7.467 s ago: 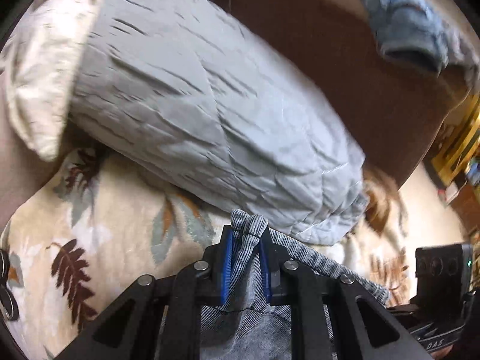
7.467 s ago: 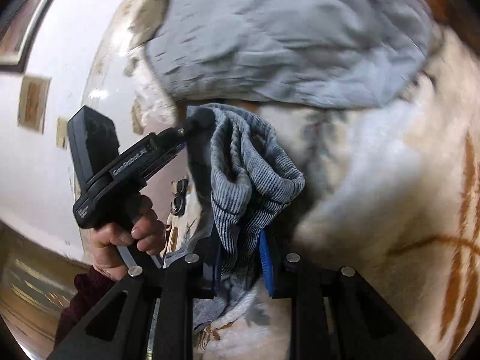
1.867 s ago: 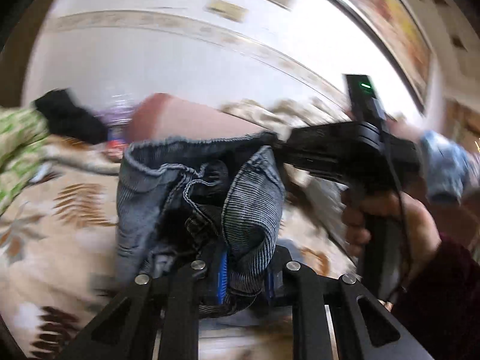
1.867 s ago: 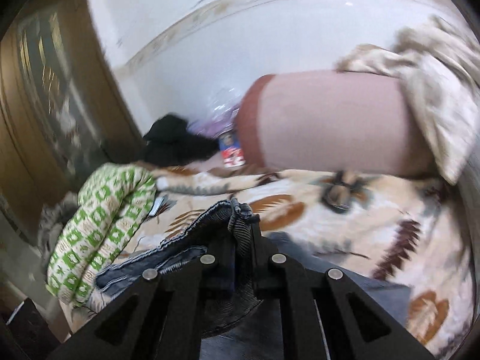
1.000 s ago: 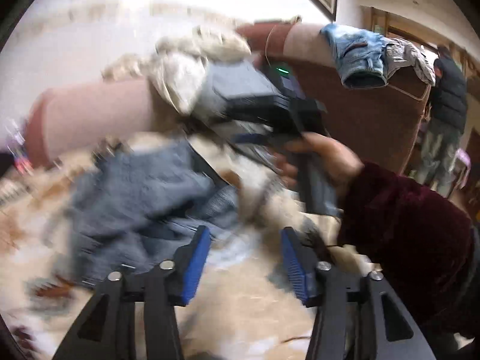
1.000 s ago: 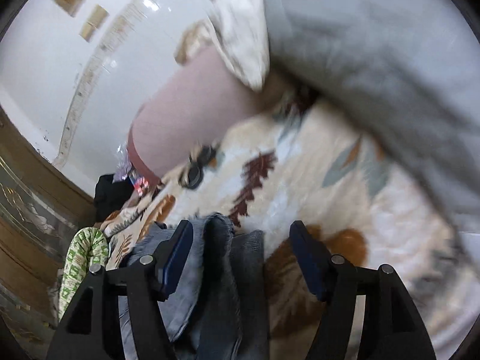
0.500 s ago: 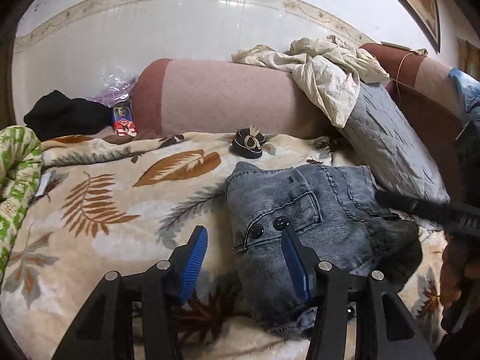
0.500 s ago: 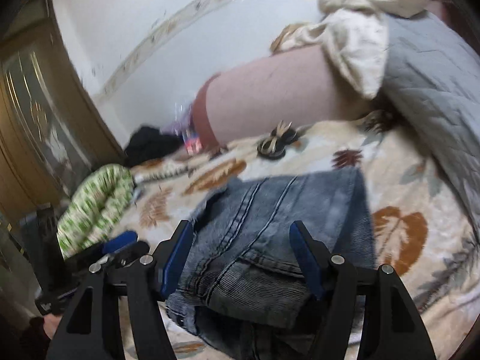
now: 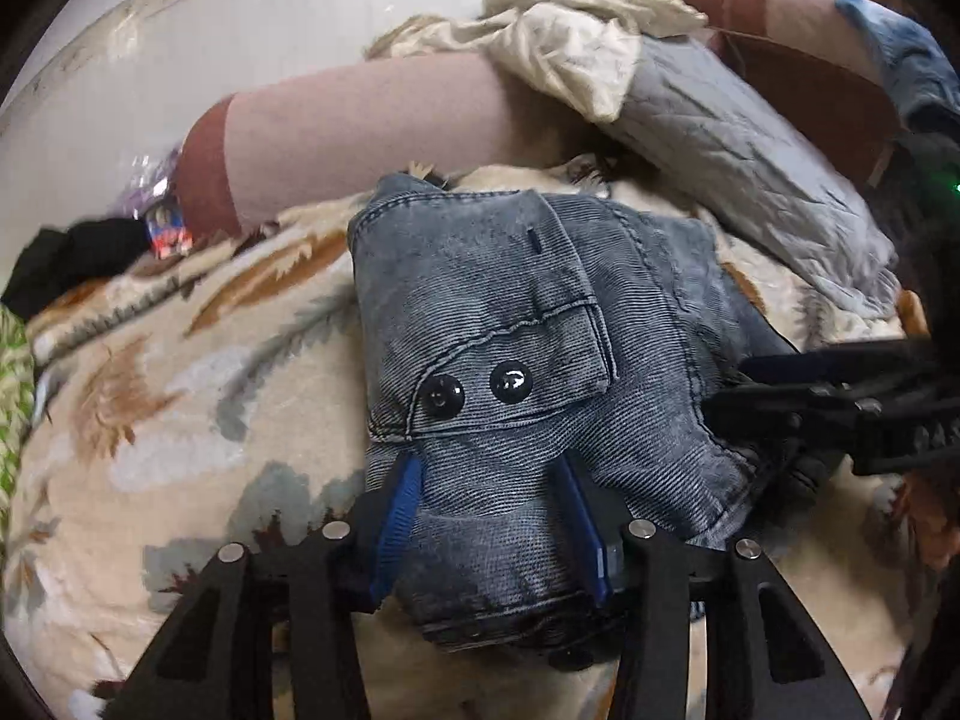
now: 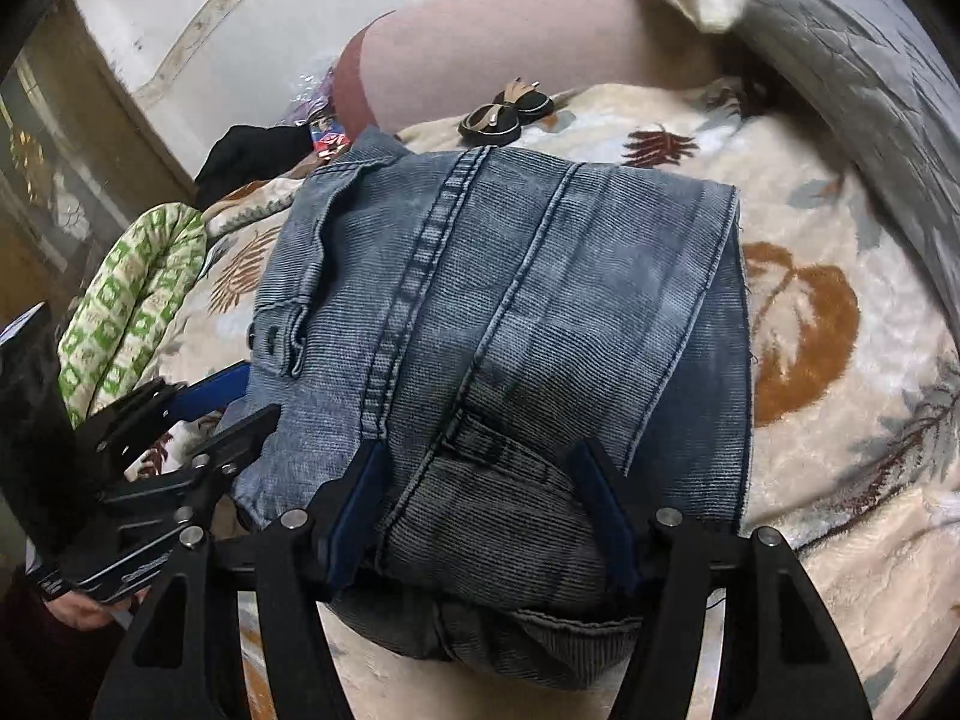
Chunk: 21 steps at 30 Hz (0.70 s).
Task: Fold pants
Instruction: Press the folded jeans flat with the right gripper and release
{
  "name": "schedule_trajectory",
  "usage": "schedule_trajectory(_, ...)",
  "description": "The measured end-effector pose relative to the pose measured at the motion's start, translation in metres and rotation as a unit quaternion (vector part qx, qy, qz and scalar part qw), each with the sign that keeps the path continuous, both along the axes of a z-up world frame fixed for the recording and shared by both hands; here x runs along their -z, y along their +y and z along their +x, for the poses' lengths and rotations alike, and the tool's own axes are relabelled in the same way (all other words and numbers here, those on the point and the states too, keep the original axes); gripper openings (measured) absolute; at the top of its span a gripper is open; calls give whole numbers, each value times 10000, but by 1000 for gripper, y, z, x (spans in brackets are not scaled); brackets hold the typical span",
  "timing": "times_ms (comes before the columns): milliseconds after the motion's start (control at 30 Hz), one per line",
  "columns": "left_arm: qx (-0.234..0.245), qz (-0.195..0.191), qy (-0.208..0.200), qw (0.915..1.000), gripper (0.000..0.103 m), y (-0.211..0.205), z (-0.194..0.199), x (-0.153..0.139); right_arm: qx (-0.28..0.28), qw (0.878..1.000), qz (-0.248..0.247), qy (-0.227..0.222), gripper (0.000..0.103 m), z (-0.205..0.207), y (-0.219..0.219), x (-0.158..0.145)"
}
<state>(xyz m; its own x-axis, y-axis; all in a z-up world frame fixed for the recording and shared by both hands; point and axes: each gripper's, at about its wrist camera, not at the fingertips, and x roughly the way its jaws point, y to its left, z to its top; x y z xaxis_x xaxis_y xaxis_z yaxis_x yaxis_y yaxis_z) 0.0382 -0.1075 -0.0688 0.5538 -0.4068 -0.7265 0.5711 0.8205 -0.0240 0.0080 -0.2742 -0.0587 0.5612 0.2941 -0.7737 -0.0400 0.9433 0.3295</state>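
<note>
We see the folded denim pants [image 9: 510,360] lying in a thick bundle on a cream blanket [image 9: 180,420] printed with brown and grey leaves. Our left gripper [image 9: 489,516] straddles the bundle's near edge, its blue pads [image 9: 396,510] against the denim while the jaws are closing. Our right gripper [image 10: 486,504] straddles another edge of the pants [image 10: 510,312], denim bulging between its half-open pads. Ahead of both tools runs a pink bolster [image 10: 516,30] with a dark red end, under a white wall [image 9: 210,48]. A grey quilted pillow [image 9: 750,156] lies ahead to the right, a green patterned cloth [image 10: 126,300] to the left, and a black bow [image 10: 507,108] just beyond the pants.
</note>
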Motion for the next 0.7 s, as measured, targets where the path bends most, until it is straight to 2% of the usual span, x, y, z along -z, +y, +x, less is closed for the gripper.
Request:
schedule_trajectory(167, -181, -58, 125, 9997, 53, -3, 8, 5, 155, 9998, 85, 35, 69, 9, -1, 4)
schedule_trajectory(367, -338, -555, 509, 9966, 58, 20, 17, -14, 253, 9990, 318, 193, 70, 13, -5, -2)
schedule_trajectory(433, -428, -532, 358, 9970, 58, 28, 17, -24, 316, 9985, 403, 208, 70, 11, -7, -9)
schedule_trajectory(533, -562, -551, 9, 9969, 58, 42, 14, -40, 349, 9981, 494, -139, 70, 4, -10, -29)
schedule_trajectory(700, -879, -613, -410, 9934, 79, 56, 14, -57, 417, 9957, 314, -761, 70, -4, -5, -54)
